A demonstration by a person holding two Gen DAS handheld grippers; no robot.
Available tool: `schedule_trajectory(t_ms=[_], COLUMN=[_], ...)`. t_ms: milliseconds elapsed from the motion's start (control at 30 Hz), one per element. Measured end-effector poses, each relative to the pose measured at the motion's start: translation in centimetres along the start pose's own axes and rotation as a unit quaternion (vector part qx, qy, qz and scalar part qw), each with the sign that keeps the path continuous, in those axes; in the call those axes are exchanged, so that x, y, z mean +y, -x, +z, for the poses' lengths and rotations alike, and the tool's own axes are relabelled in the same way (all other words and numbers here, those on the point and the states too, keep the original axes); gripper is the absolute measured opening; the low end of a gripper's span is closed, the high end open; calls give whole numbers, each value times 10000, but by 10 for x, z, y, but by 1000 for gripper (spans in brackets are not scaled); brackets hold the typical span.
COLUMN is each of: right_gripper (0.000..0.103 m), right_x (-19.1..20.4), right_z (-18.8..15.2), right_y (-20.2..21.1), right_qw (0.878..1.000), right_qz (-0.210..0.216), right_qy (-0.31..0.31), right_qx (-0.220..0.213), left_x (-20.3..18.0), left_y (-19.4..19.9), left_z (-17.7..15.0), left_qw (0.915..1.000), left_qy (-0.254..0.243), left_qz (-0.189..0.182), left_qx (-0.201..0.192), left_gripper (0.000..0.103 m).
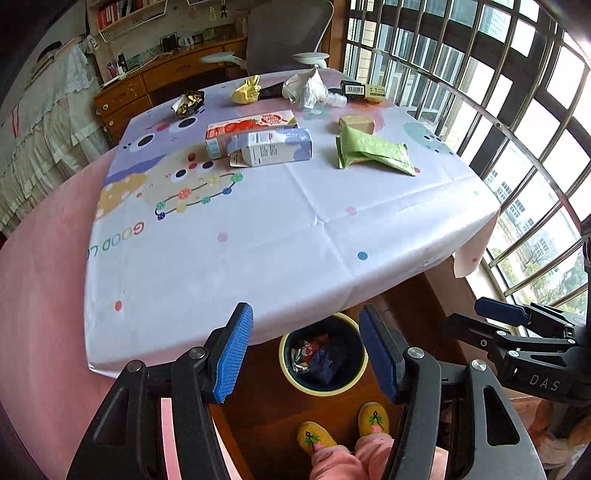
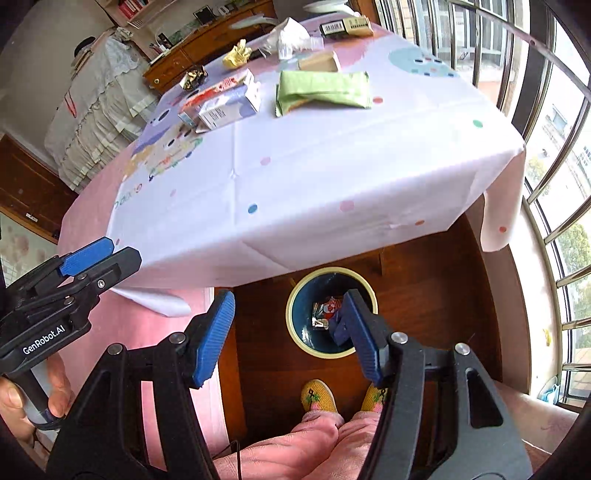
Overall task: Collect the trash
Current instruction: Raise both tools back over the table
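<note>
A round bin (image 1: 355, 384) (image 2: 295, 332) with a cream rim stands on the wooden floor under the table's near edge, holding a foil wrapper (image 1: 304, 354) (image 2: 325, 308) and a dark blue packet. My left gripper (image 1: 306, 354) hangs open above the bin, empty. My right gripper (image 2: 288, 332) is open and empty too, above the same bin. On the table lie two cartons (image 1: 269, 146) (image 2: 225, 101), a green wrapper (image 1: 376, 151) (image 2: 325, 90), a tan block (image 1: 356, 123) (image 2: 319, 61), a yellow crumpled wrapper (image 1: 246, 89) (image 2: 237, 54), a white crumpled bag (image 1: 306, 88) (image 2: 286, 37), a gold-black wrapper (image 1: 189, 103) (image 2: 194, 77) and a black-yellow box (image 1: 364, 90) (image 2: 345, 26).
The table carries a white patterned cloth (image 1: 258, 229) (image 2: 314, 166) over a pink one. Barred windows (image 1: 517, 129) run along the right. An office chair (image 1: 288, 33) and a wooden dresser (image 1: 147, 85) stand behind. A person's yellow slippers (image 1: 343, 428) and pink trouser legs sit by the bin.
</note>
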State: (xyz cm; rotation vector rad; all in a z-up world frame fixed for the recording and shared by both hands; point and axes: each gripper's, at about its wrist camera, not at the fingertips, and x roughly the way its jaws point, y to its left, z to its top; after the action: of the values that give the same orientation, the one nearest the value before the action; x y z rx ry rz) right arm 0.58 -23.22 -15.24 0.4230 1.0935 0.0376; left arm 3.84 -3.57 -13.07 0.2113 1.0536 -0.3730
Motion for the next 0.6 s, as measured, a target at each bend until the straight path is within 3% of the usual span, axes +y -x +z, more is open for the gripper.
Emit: schedule_trajectory(t_ms=[167, 300, 433, 600], right_gripper=[60, 60, 60, 60], right_x=[22, 28, 34, 25], right_z=[37, 61, 81, 107], right_y=[52, 77, 87, 77], right_qw=[9978, 9949, 9920, 9890], right_qz=[-104, -223, -317, -499], right_qy=[165, 262, 481, 819], right_qx=[-632, -944, -1121, -1127], left_x=[4, 5, 4, -4], left_y=[45, 56, 52, 34], left_z=[36, 54, 70, 93], left_qw=[9994, 9992, 9994, 9996], left_qy=[-48, -95, -154, -60], left_qz=[-198, -142, -39, -268], left_qx=[-274, -360, -322, -112], left_gripper=[61, 61, 61, 61])
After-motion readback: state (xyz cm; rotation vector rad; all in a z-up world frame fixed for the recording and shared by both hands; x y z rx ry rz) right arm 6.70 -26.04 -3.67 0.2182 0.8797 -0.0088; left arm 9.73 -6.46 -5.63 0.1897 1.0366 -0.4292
